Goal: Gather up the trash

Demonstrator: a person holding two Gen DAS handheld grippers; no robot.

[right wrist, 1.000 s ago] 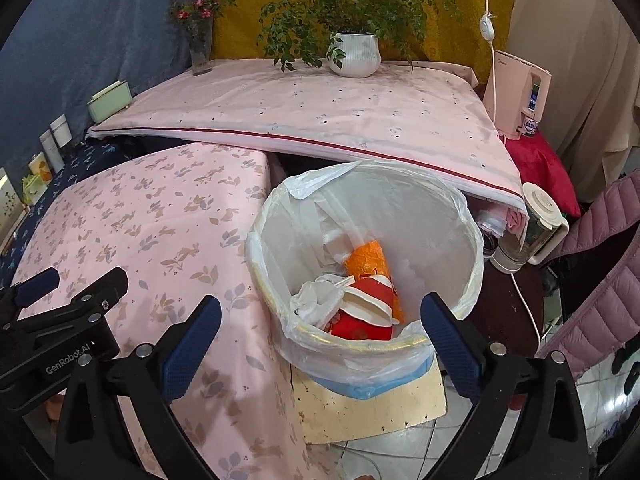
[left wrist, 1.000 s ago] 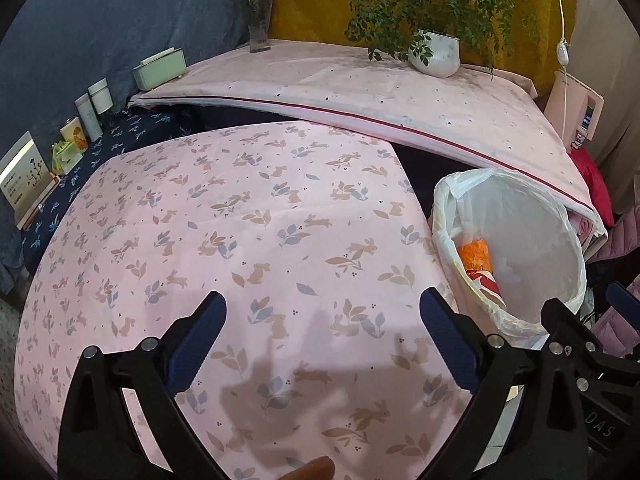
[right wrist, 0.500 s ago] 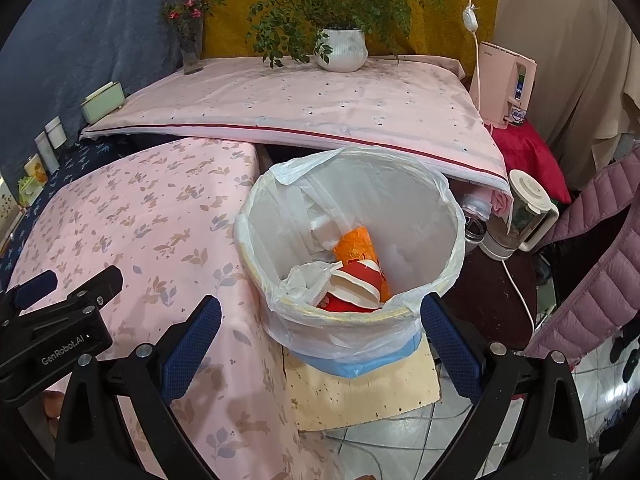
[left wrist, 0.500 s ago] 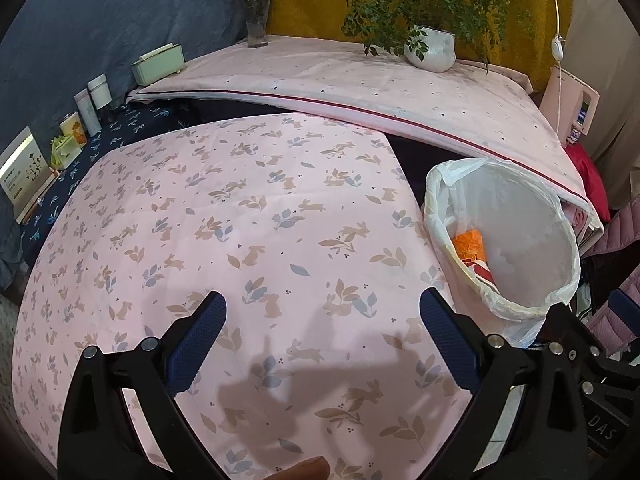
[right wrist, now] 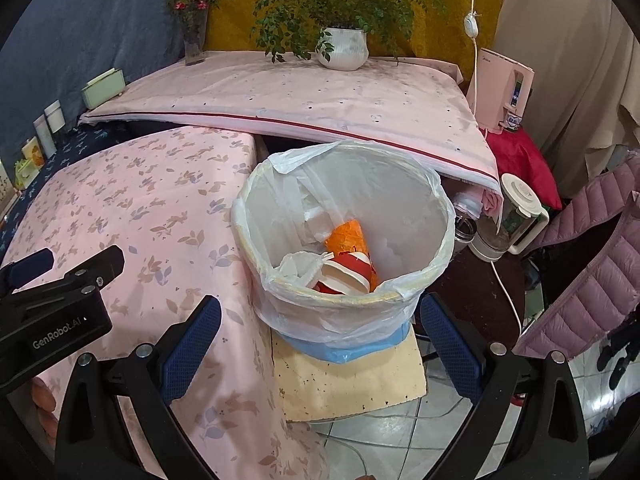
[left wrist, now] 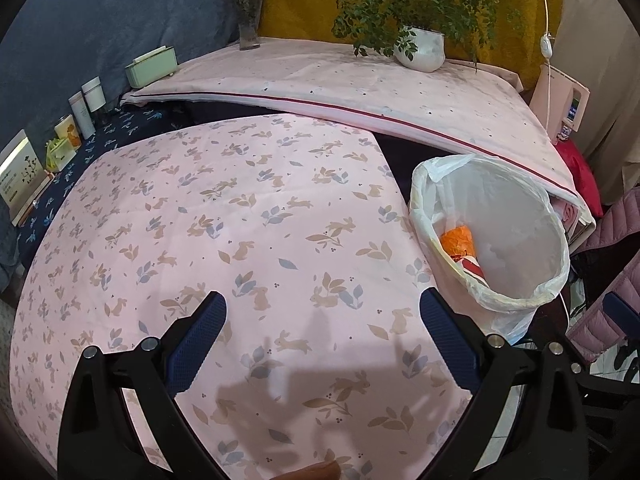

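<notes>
The right gripper [right wrist: 320, 336] is held wide open with nothing between its blue-padded jaws, poised above and in front of the trash bin [right wrist: 416, 200]. The left gripper [left wrist: 322, 334] is likewise spread wide and empty, over the rabbit-print tablecloth [left wrist: 240, 208], on which no loose rubbish is seen.

The trash is found inside the bin, which is lined with a thin white plastic bag [right wrist: 352, 156] and set on a pale board [right wrist: 360, 376] just beside the table. A crumpled white plastic scrap [right wrist: 298, 266], red-and-white paper cups [right wrist: 348, 272] and an orange wrapper [right wrist: 348, 236] lie heaped at the bottom, touching one another.

All of it is judged light. The cups are expected to crush under a firm squeeze and are best taken at the rim. The wrapper and scrap are soft and likely slippery, so a pinch across a bunched fold is advised. The liner itself is flimsy and tear-prone; if it is to be lifted, its rolled edge over the bin's rim should be gathered on opposite sides.
</notes>
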